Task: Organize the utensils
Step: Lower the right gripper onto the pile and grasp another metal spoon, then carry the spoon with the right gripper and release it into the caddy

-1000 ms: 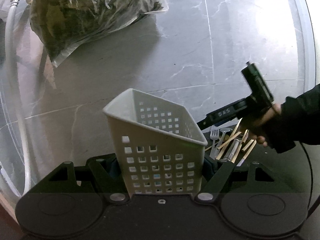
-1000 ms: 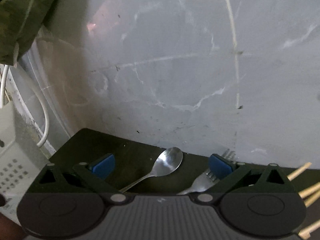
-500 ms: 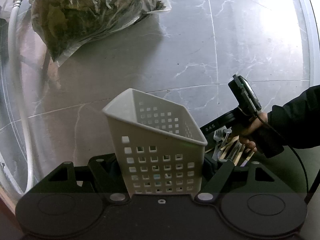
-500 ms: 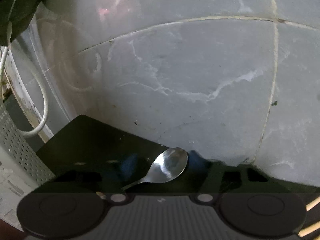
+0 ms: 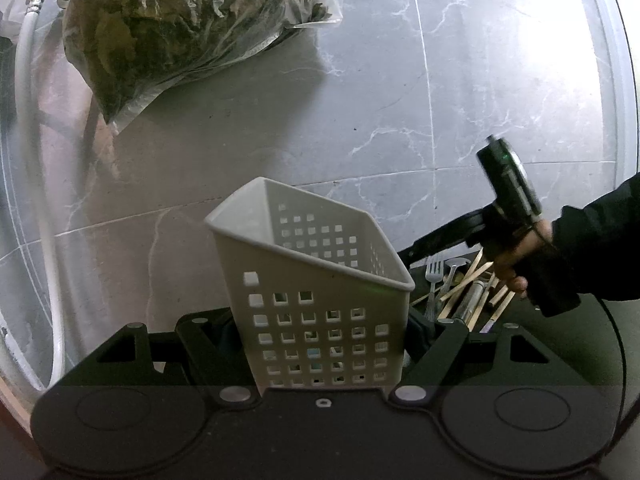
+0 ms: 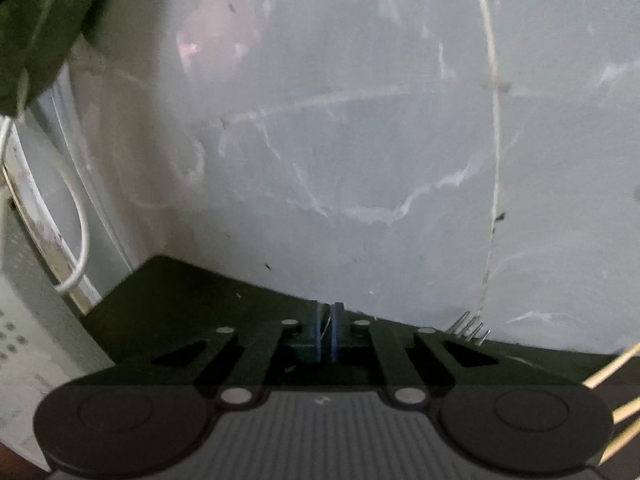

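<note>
— Between the left gripper's [image 5: 320, 320] two fingers sits the white basket [image 5: 316, 280], squeezed tight. Where are the forks and sticks?

— On the dark mat [image 5: 568, 344], just right of the basket: a fork [image 5: 434, 276] and wooden chopsticks [image 5: 468, 284].

— And the right gripper [image 6: 327, 336]?

— Its blue pads [image 6: 337, 332] are pressed together on something thin and shiny. I can't tell what.

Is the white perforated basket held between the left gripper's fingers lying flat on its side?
No, the white perforated basket stands roughly upright, open top up.
</note>
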### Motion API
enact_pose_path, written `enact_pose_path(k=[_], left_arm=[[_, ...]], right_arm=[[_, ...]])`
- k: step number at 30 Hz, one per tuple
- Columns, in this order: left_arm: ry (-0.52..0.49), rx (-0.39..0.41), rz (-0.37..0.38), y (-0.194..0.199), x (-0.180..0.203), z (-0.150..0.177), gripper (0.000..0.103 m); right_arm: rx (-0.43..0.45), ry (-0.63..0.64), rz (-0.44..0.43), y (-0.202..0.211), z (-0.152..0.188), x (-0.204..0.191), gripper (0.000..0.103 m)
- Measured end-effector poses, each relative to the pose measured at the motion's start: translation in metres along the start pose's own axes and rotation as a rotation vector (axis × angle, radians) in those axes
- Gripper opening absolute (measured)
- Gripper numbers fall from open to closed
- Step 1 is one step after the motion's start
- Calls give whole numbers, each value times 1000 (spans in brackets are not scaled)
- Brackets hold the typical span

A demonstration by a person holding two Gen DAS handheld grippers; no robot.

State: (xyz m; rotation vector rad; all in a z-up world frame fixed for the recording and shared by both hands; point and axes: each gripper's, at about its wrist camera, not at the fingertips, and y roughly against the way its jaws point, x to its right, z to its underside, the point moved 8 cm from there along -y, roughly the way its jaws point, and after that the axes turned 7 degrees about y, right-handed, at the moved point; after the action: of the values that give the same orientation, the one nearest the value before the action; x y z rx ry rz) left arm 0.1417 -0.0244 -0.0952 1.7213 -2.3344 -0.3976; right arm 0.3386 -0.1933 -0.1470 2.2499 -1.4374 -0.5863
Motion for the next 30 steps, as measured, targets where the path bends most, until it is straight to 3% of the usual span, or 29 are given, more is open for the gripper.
enact_pose_path(k=[18,23,30], left_arm=[[-11,13,51,1,-7,4,77],[-17,21,79,3,-9,6,77],[-22,29,116,6,-13,7,77]], right_arm=[[220,34,164,95,-47,-46,1],[338,50,225,140,-75,-65,1],[485,116,223,180,-121,-106,1]])
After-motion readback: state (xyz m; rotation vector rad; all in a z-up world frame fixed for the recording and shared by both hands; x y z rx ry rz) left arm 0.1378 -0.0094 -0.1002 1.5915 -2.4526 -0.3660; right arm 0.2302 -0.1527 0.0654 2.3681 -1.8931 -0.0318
